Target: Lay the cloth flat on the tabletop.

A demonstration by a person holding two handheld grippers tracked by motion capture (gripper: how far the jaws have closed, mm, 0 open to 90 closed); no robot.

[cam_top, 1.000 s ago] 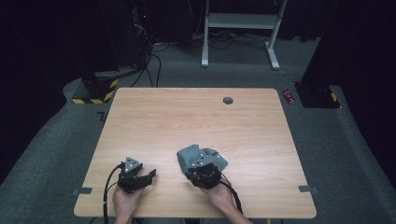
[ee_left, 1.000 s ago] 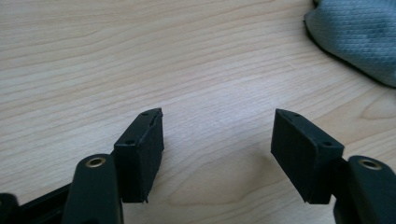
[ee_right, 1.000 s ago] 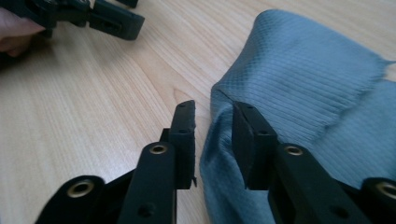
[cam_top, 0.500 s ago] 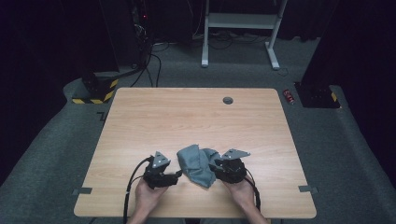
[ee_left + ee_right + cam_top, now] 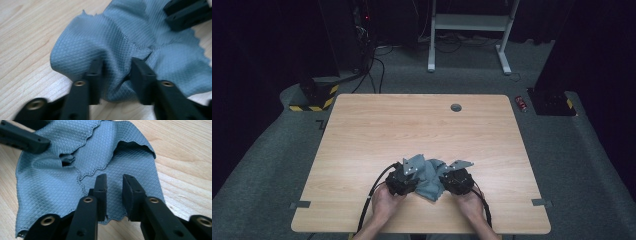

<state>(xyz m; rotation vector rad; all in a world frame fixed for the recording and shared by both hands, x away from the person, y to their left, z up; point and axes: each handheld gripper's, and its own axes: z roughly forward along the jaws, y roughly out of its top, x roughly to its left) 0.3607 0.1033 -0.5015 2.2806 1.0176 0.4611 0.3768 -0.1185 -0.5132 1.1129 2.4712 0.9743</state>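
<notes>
A grey-blue quilted cloth (image 5: 430, 178) lies crumpled on the wooden table (image 5: 412, 125) near its front edge, between the two hand-held grippers. My left gripper (image 5: 416, 181) is at the cloth's left side. In the left gripper view its jaws have just been closing, and the left gripper (image 5: 115, 67) now pinches a raised fold of the cloth (image 5: 100, 32). My right gripper (image 5: 443, 183) is at the cloth's right side. Its jaws have also just been closing; the right gripper (image 5: 114, 182) stands over the cloth (image 5: 50, 182) with a narrow gap between its jaws, and nothing shows pressed between them.
A round cable hole (image 5: 456, 107) sits near the table's far edge. On the floor beyond are a red can (image 5: 522, 103), a white desk frame (image 5: 472, 30) and a yellow-black striped block (image 5: 314, 100). Cables trail from both grippers over the front edge.
The left hand moved right to the cloth and its jaws closed on a fold. The right hand shifted right, so the cloth now lies spread between the two grippers.
</notes>
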